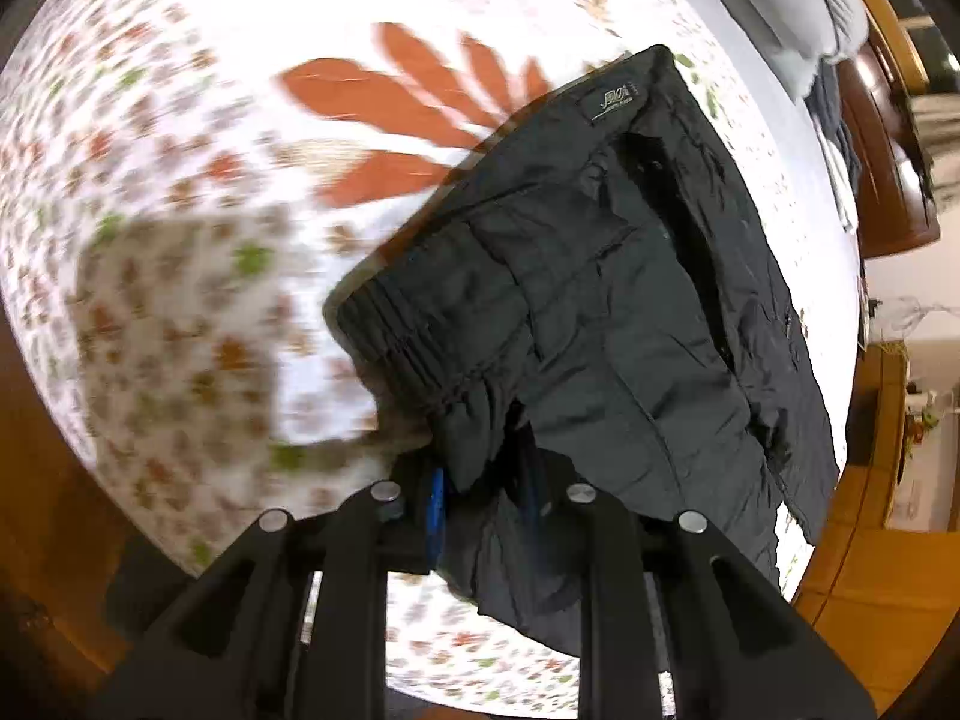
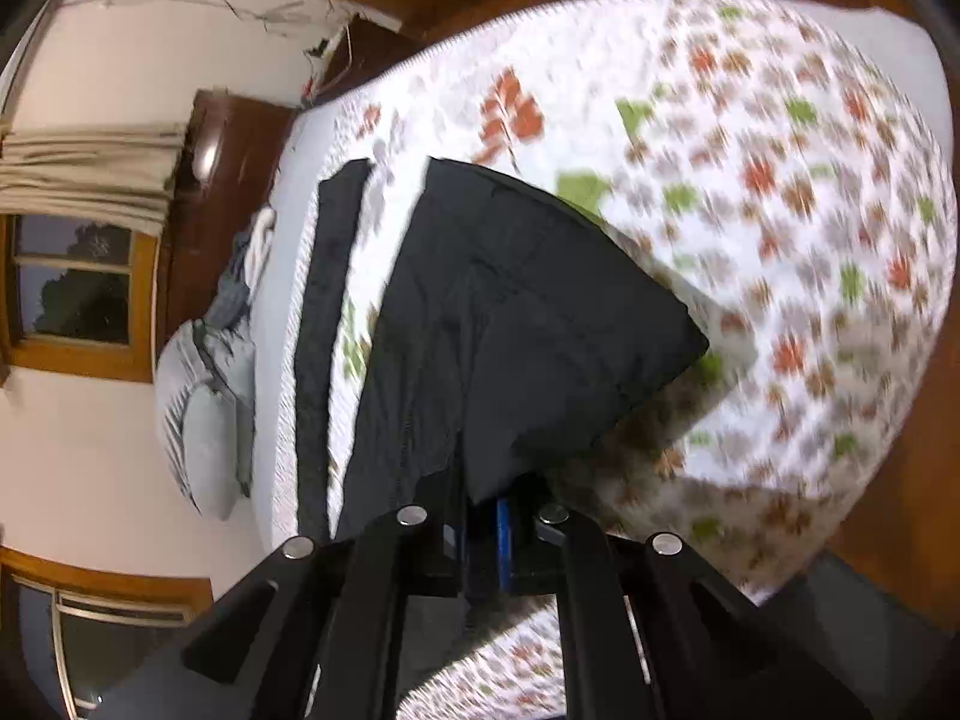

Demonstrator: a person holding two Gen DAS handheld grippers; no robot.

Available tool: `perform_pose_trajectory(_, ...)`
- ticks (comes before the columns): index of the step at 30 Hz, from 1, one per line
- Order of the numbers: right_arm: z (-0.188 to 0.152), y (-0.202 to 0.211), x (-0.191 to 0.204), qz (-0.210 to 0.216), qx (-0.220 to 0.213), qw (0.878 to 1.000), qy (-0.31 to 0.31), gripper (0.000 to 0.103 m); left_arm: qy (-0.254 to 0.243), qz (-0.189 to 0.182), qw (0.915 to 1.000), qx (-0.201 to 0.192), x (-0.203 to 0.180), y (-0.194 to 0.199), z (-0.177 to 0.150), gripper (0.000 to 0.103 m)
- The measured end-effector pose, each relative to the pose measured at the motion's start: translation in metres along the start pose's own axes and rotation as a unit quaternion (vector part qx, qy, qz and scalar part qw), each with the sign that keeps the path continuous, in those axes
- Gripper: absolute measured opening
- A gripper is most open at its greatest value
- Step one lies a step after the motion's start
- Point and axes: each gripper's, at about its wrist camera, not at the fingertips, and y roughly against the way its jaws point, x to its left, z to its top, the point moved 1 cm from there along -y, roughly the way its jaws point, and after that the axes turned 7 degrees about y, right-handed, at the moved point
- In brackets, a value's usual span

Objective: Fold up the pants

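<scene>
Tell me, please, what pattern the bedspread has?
White bedspread with red, green and brown leaf prints; left wrist view.

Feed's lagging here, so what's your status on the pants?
Left gripper and right gripper both shut on black pants. Pants lifted over floral bedsheet. Nothing in the way.

Only one bit of writing anywhere: a small dark sewn-on label (image 1: 612,103) on the black pants (image 1: 630,300), sitting right at their waistband edge, toward the far end of the pants in the left wrist view. It's got a pale stylised logo with a thin line of small print under it, but it's way too small and soft to actually read, so I can't tell the brand. In the right wrist view the pants (image 2: 510,312) show no lettering at all, just plain dark fabric.
</scene>
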Motion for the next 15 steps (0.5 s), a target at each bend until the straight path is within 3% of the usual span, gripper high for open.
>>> perform_pose_trajectory(5, -0.001, -0.023, -0.014, -0.044, 0.032, 0.999, 0.002, 0.014, -0.020, -0.015, 0.9997, 0.004, 0.002, -0.003, 0.003, 0.034)
perform_pose_trajectory(6, 0.001, -0.023, -0.013, -0.044, 0.038, 0.998, 0.004, 0.019, -0.027, -0.017, 0.9995, 0.007, 0.001, -0.001, 0.002, 0.043)
perform_pose_trajectory(7, 0.004, -0.020, -0.010, -0.047, 0.046, 0.998, 0.009, 0.025, -0.038, -0.017, 0.9991, 0.012, -0.002, 0.005, 0.001, 0.061)
perform_pose_trajectory(9, 0.011, -0.005, -0.001, -0.050, 0.043, 0.998, 0.022, 0.060, -0.067, 0.014, 0.9976, -0.014, -0.007, 0.025, 0.000, 0.083)
perform_pose_trajectory(11, 0.017, 0.017, 0.005, -0.086, 0.024, 0.995, 0.040, 0.064, -0.109, 0.041, 0.9919, -0.050, -0.015, 0.051, 0.010, 0.086)
perform_pose_trajectory(13, 0.028, 0.041, 0.016, -0.143, 0.005, 0.987, 0.072, 0.064, -0.135, 0.041, 0.9873, -0.072, -0.029, 0.068, 0.032, 0.091)
perform_pose_trajectory(15, 0.042, 0.056, 0.043, -0.165, -0.015, 0.979, 0.115, 0.064, -0.165, 0.028, 0.9825, -0.083, -0.056, 0.076, 0.067, 0.095)
